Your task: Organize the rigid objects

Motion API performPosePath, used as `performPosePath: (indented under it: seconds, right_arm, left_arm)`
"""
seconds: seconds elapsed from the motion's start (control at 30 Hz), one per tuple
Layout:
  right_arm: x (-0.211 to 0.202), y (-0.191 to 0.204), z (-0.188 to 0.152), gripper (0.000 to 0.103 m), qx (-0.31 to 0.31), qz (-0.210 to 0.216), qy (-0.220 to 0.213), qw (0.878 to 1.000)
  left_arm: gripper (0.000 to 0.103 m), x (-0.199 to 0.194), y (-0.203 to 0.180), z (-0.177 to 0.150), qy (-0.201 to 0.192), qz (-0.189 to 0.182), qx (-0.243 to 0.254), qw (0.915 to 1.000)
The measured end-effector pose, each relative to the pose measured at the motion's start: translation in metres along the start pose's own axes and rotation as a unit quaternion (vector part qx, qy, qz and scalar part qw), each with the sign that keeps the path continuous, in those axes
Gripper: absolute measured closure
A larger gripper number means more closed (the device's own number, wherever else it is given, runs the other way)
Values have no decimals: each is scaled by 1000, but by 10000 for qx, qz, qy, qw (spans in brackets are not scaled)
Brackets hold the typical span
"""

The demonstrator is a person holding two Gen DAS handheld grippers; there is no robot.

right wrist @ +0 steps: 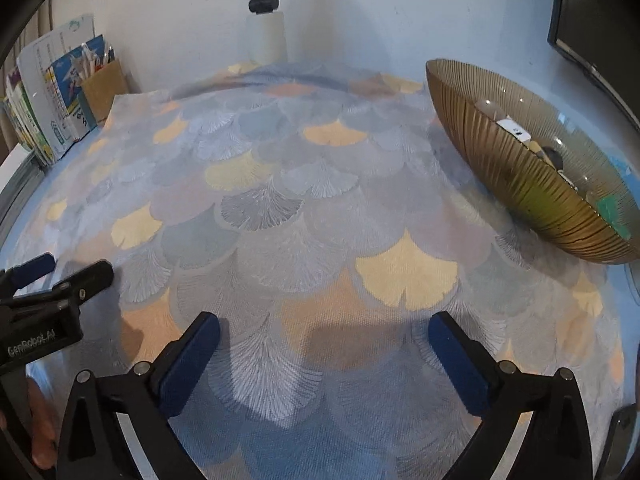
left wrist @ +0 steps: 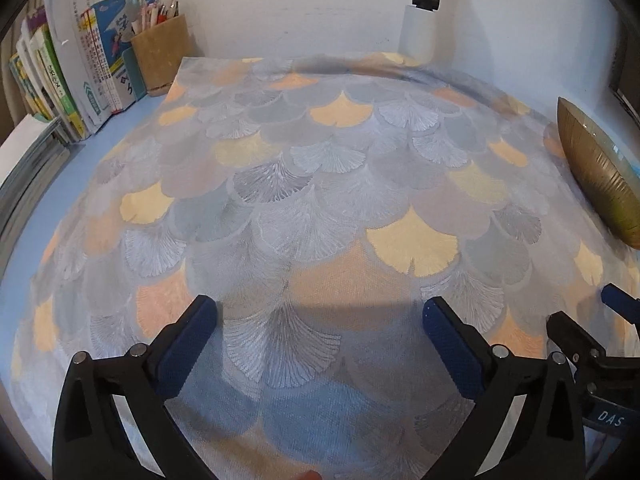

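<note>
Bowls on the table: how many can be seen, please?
1. The ribbed amber glass bowl stands at the right edge of the patterned cloth, with several small objects inside; nothing suggests another hidden bowl.

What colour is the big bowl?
The ribbed bowl is golden brown, seen best in the right wrist view.

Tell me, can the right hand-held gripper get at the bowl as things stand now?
Probably yes. The right hand-held gripper is open and holds nothing, and only bare patterned cloth lies between it and the bowl to its upper right. Nothing stands in the way; the left hand-held gripper is on the other side.
</note>
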State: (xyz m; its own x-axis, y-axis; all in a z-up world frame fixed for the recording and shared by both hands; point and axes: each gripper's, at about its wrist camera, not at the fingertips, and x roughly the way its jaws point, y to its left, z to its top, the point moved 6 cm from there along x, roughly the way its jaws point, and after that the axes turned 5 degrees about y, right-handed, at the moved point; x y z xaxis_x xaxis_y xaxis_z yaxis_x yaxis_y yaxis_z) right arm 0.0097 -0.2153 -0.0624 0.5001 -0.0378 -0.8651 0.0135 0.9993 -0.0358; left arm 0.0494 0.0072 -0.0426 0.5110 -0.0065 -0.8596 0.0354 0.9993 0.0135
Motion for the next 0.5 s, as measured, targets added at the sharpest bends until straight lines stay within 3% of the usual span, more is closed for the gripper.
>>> performPosePath:
  seconds: [0.5]
  right_arm:
    - [-1, 1, -1, 0, 2, 4, 0, 10000]
  left_arm:
    - [0, 2, 4, 2, -26, 2, -41, 10000]
